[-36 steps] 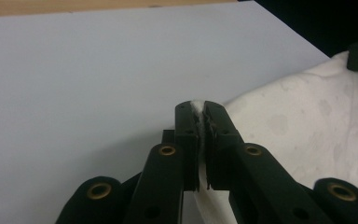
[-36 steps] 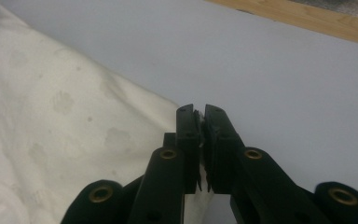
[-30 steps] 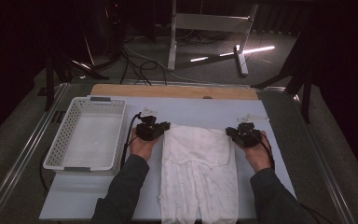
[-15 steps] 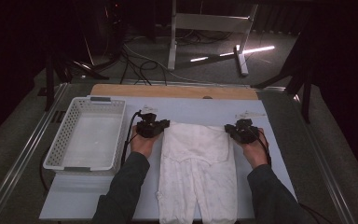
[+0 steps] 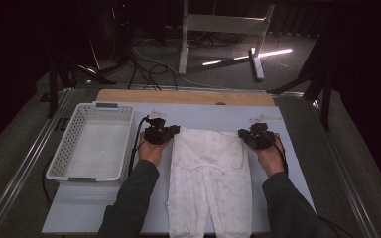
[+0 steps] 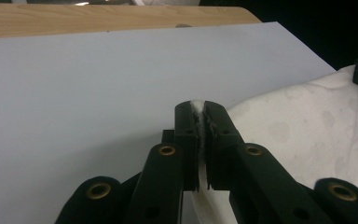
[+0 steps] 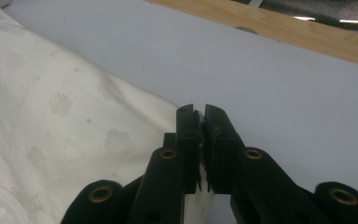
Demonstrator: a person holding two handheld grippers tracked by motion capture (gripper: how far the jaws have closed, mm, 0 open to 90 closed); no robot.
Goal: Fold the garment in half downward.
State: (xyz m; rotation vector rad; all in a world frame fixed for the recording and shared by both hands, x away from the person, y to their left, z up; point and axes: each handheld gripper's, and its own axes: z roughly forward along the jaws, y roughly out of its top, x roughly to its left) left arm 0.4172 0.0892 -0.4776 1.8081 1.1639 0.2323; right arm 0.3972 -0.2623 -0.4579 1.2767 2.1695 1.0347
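Each hand-held gripper [image 6: 198,112] pinches the white garment [image 5: 211,173] (jaws clamped).

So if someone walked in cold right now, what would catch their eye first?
The white baby trousers spread flat mid-table, waistband away from the person. The left gripper and right gripper each pinch a waistband corner, jaws shut on cloth. An empty white basket sits at the left.

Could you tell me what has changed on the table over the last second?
Hardly anything: the left gripper and right gripper stay clamped on the top corners of the white baby garment, which still lies flat. The white basket has not moved.
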